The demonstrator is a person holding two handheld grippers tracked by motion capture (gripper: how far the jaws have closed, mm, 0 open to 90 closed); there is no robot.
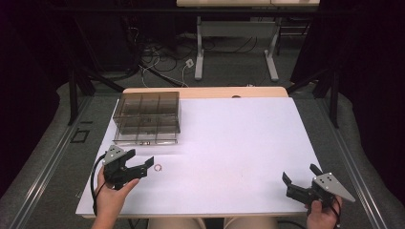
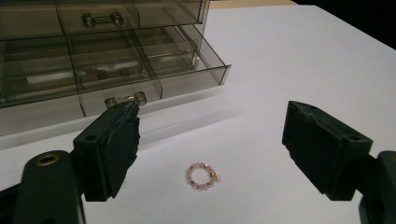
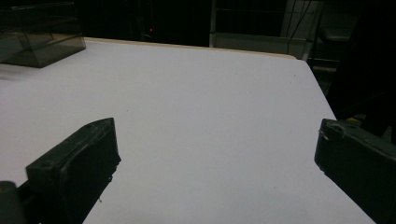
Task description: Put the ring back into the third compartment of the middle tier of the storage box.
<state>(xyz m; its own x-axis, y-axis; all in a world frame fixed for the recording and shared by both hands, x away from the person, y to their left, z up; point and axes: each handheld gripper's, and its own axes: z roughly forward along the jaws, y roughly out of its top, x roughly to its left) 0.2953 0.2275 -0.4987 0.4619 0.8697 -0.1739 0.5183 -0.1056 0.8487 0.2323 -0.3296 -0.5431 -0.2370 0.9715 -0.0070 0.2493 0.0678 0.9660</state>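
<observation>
Just beyond the left gripper's (image 2: 205, 140) wide-open, empty fingers lies a round pink beaded bracelet (image 2: 203, 176).

Smoky clear plastic drawer box (image 2: 112, 56); matt white table (image 1: 239, 143).

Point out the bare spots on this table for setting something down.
The widest free patch is the white table from the drawer box across to the right edge, down to the right claw. It is crowded at the near left: the bead ring lies beside the left claw, just before the box's open drawer.
</observation>
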